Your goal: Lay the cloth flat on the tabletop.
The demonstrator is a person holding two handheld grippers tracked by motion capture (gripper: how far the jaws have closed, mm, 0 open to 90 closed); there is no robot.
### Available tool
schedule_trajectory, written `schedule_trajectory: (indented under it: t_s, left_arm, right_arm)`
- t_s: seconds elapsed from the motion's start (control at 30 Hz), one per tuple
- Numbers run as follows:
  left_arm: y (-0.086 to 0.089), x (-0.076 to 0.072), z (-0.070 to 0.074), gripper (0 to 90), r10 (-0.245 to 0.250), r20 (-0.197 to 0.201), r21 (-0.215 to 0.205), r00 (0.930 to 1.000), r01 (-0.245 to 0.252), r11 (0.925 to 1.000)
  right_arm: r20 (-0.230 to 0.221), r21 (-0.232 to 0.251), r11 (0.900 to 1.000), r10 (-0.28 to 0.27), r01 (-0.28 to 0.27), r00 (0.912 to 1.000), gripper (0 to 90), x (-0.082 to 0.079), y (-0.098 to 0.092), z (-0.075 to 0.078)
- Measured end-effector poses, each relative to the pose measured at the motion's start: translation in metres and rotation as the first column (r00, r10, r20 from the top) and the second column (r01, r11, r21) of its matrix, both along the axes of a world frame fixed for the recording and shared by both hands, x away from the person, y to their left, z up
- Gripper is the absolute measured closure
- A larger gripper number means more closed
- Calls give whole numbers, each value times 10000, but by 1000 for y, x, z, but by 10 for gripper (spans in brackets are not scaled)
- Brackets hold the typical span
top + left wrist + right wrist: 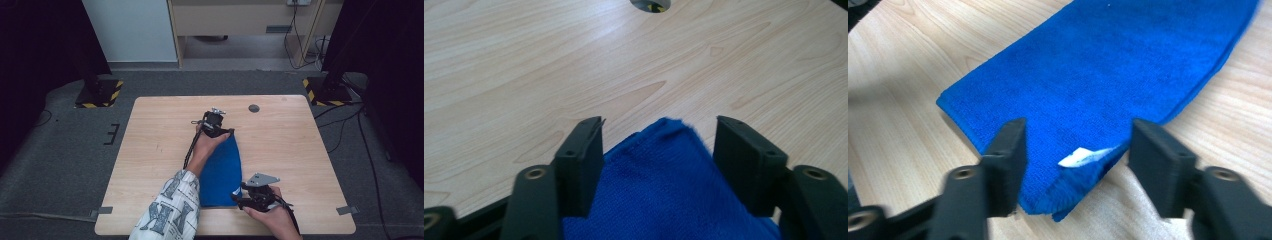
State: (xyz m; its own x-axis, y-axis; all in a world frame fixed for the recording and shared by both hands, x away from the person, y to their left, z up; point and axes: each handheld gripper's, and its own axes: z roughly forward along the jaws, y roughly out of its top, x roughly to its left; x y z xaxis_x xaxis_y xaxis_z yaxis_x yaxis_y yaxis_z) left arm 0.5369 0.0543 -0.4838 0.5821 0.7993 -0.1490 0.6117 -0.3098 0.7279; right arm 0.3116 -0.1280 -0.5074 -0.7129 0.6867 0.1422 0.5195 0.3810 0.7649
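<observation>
A folded blue cloth (221, 170) lies flat on the wooden table (150, 150), running from its middle toward the near edge. My left gripper (216, 131) is at the cloth's far corner (669, 125); its jaws stand open on either side of that corner and the pads do not press on it. My right gripper (246, 196) is at the near right corner, also open, with the corner and a small white label (1083, 156) lying between its jaws. In the right gripper view the blue cloth (1108, 75) stretches away flat.
A round grey grommet (254, 108) sits in the table near its far edge; the grommet (650, 5) also shows ahead of the left jaws. Bare wood lies left and right of the cloth. Black stands with yellow-striped bases (100, 92) flank the table on the floor.
</observation>
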Motion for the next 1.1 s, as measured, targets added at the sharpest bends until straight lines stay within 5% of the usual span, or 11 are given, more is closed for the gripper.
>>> schedule_trajectory:
  t_s: [0.5,0.73,1.1]
  left_arm:
    - [25,-21,3,104,-97,290,51,9995,96,9999]
    - [31,-30,1,78,-345,297,701,9990,323,9970]
    - [51,-49,-1,78,-634,524,694,9966,597,9958]
  right_arm:
    - [205,-141,9977,-664,667,9976,142,10,0,-5]
    - [426,-266,9945,-1004,1016,9940,102,15,-3,-2]
    - [604,-340,9917,-1217,1239,9907,76,36,-2,2]
